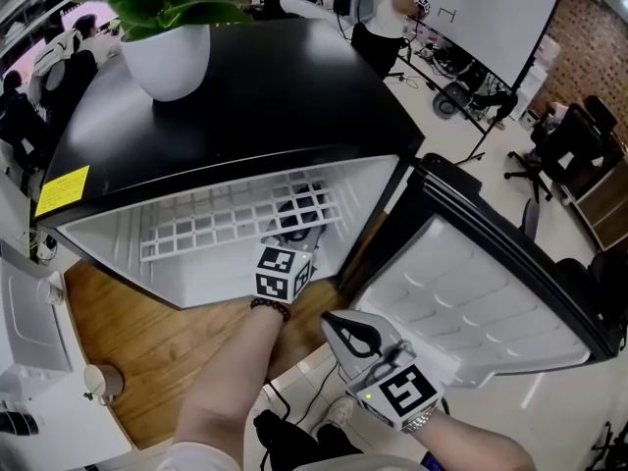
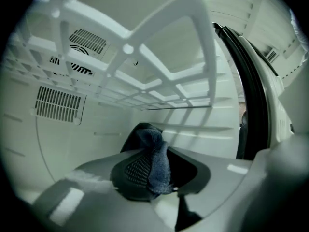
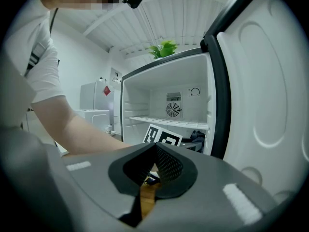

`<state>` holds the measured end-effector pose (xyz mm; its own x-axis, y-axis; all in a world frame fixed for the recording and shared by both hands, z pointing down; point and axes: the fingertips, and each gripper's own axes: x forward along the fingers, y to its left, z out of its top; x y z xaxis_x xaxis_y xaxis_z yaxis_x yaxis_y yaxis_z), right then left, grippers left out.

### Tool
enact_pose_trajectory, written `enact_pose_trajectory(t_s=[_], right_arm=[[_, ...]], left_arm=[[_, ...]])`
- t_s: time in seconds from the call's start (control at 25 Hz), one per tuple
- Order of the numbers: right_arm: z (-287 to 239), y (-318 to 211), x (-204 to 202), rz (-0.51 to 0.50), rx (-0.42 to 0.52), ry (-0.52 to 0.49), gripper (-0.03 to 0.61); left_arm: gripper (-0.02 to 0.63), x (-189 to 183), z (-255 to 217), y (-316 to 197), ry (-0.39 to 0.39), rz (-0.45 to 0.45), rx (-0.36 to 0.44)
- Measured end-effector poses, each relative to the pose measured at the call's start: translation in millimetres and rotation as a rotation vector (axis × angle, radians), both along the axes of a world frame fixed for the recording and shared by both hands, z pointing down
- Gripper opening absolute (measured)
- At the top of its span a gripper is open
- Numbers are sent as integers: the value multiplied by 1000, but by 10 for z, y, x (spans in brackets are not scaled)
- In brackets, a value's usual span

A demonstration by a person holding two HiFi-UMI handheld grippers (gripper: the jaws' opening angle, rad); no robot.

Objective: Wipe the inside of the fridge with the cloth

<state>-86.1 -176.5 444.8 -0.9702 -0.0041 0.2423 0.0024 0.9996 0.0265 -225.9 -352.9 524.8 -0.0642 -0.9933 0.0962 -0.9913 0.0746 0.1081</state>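
The small fridge [image 1: 245, 96] has a black top and a white inside, and its door [image 1: 471, 292] hangs open to the right. My left gripper [image 1: 297, 229] reaches into the fridge under the white grid shelf [image 1: 226, 224]. In the left gripper view its jaws [image 2: 153, 170] are shut on a dark blue cloth [image 2: 155, 153], which sticks up between the pads. The shelf [image 2: 159, 76] runs overhead and the vented back wall [image 2: 60, 103] lies ahead. My right gripper [image 3: 154, 153] stays outside, in front of the door, shut and empty. The cloth [image 3: 198, 138] also shows in the right gripper view.
A green plant in a white pot [image 1: 167, 52] stands on the fridge top. Wooden floor [image 1: 137, 361] lies in front, with a white appliance [image 1: 34, 332] at the left and cables [image 1: 304, 405] by my feet. Office chairs [image 1: 549, 150] and a whiteboard [image 1: 491, 13] stand at the right.
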Motion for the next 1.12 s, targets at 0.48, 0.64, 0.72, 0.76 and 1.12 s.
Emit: enact_pose_trajectory(t_s=[0.48, 0.64, 0.72, 0.76, 1.12], right_arm=[[-52, 109, 135, -9, 1, -19, 2], [-79, 121, 189, -1, -7, -20, 2], [-100, 144, 209, -4, -5, -26, 2], [-111, 155, 219, -5, -4, -28, 2], [-170, 250, 324, -15, 0, -42, 2]], left_arm=[[92, 317, -6, 211, 0, 30, 6], [92, 433, -3, 286, 3, 39, 6], [92, 492, -9, 326, 4, 45, 6], [92, 522, -13, 345, 5, 48, 6], [92, 743, -52, 502, 9, 70, 8]])
